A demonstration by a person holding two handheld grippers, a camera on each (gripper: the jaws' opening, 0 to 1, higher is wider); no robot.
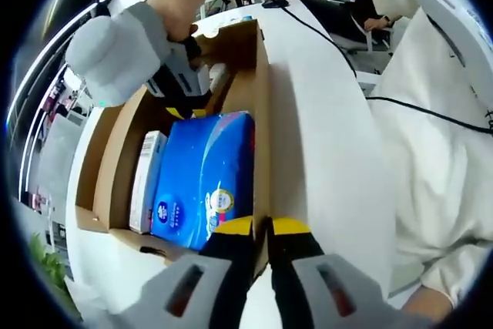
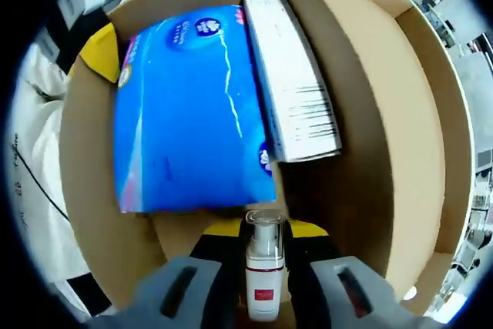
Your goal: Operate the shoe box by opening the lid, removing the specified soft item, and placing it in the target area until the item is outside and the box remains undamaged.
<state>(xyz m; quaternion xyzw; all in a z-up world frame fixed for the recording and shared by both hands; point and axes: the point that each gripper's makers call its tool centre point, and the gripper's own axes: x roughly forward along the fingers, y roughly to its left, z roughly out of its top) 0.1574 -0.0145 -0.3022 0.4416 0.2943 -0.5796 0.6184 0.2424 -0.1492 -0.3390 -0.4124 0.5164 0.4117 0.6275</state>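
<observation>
Shoe box (image 2: 370,113): right hand-held gripper (image 2: 263,246) clamps bottle (image 2: 263,275).

Left gripper view riding at box (image 1: 266,105) wall near end, looking along box length from just outside and above, facing toward far end where right gripper (image 1: 181,94) is dipping in; table (image 1: 323,113) and person's sleeve (image 1: 454,159) lying to view's right. Right gripper view sitting inside box (image 2: 370,75), close, looking down and along floor from opposite end. Both views sharing box interior: blue pack (image 1: 204,179) (image 2: 192,105) and white carton (image 1: 146,179) (image 2: 293,75), seen from opposite ends.
</observation>
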